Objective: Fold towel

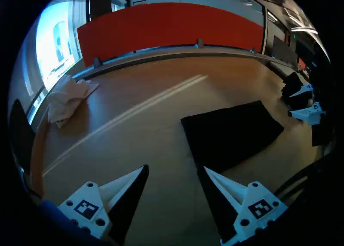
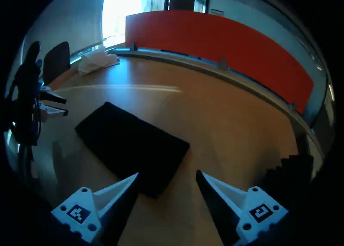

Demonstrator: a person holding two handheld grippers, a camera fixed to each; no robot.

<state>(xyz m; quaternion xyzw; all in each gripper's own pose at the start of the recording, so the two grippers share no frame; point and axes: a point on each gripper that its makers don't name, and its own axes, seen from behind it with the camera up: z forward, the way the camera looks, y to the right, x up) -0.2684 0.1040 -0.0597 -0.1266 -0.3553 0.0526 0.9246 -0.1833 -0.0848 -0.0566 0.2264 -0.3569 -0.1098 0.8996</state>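
I had my right gripper (image 2: 167, 173) spread wide over the near edge of the black towel (image 2: 129, 145), folded flat on the wooden table (image 2: 232, 125). The left gripper (image 2: 64, 107) hovered just beyond it; a white cloth (image 2: 96, 60) lay near the red partition (image 2: 223, 44).

One black towel (image 1: 232, 132), one white cloth (image 1: 64, 99), two grippers (image 1: 174, 167) (image 2: 167, 173).

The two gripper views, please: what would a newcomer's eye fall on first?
The long red partition panel stands out, along the far edge of the wooden table. Next, the black folded towel lies flat mid-table, and a crumpled white cloth sits at a far corner.
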